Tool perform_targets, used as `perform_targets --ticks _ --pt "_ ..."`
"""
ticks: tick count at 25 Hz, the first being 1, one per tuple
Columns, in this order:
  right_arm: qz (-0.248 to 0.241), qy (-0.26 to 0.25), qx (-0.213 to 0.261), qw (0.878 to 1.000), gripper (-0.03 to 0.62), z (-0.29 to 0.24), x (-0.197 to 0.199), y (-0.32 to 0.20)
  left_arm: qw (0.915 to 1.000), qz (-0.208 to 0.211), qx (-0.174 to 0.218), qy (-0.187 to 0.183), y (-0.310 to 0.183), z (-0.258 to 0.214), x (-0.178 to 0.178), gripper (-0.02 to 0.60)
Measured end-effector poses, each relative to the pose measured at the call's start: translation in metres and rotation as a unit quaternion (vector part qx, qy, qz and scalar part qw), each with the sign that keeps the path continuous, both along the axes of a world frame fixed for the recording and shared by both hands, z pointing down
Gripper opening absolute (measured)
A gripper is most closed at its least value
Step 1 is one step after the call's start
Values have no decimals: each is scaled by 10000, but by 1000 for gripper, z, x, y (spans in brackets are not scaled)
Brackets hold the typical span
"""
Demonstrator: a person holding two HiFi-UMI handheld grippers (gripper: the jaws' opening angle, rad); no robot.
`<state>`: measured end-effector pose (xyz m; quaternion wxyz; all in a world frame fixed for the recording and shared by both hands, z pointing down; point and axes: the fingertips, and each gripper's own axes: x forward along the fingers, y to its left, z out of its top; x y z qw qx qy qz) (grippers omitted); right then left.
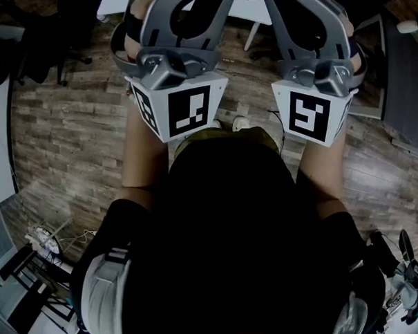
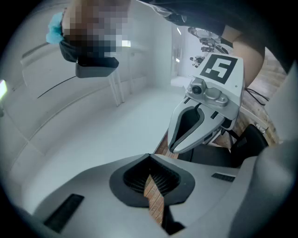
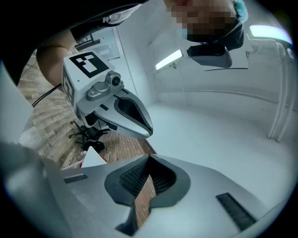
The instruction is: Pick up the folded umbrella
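No folded umbrella shows in any view. In the head view both grippers are held side by side in front of the person's body, the left marker cube point(image 1: 182, 110) and the right marker cube point(image 1: 310, 115) facing up. In the left gripper view my left gripper point(image 2: 150, 157) is shut, its tips meeting with nothing between the pads; wood floor shows through the slit. My right gripper point(image 3: 150, 157) is shut and empty in the same way. Each gripper view shows the other gripper close beside it: the right gripper's grey body point(image 2: 205, 116), the left gripper's body point(image 3: 111, 104).
Wood-plank floor point(image 1: 69, 127) lies below. A white table point(image 1: 254, 5) stands ahead, a dark office chair point(image 1: 44, 38) at upper left. Cables and a power strip point(image 1: 43, 239) lie lower left, dark gear point(image 1: 407, 265) lower right. A broad white surface point(image 2: 93, 130) fills both gripper views.
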<state>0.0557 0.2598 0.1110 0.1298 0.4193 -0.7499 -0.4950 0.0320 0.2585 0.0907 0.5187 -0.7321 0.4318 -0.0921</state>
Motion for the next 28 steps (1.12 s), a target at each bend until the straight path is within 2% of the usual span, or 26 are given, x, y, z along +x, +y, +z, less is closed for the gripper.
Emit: perform_targets --ticks 28 --pt "24 193 -54 9998 29 9 -33 5 10000 9 -53 67 4 5 -31 14"
